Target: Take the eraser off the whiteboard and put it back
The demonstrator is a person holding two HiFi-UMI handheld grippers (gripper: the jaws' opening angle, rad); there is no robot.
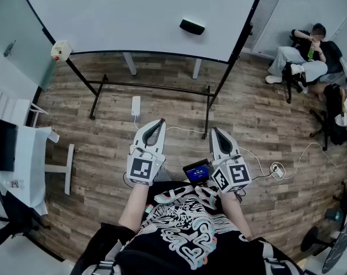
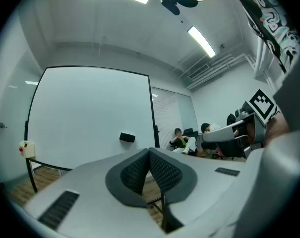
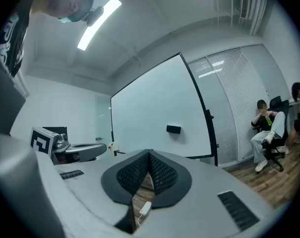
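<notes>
A black eraser (image 1: 192, 26) sticks to the whiteboard (image 1: 139, 16), right of its middle; it also shows as a small dark block in the left gripper view (image 2: 127, 137) and in the right gripper view (image 3: 173, 129). Both grippers hover level, well short of the board, close to the person's body. My left gripper (image 1: 159, 122) is shut, its tips meeting with nothing between them (image 2: 149, 151). My right gripper (image 1: 214, 130) is shut and empty too (image 3: 149, 153).
The whiteboard stands on a black frame with legs (image 1: 206, 113) on a wood floor. A white power strip (image 1: 136, 105) and cables lie between me and the board. People sit on chairs (image 1: 308, 56) at the right. A white desk (image 1: 24, 153) stands at the left.
</notes>
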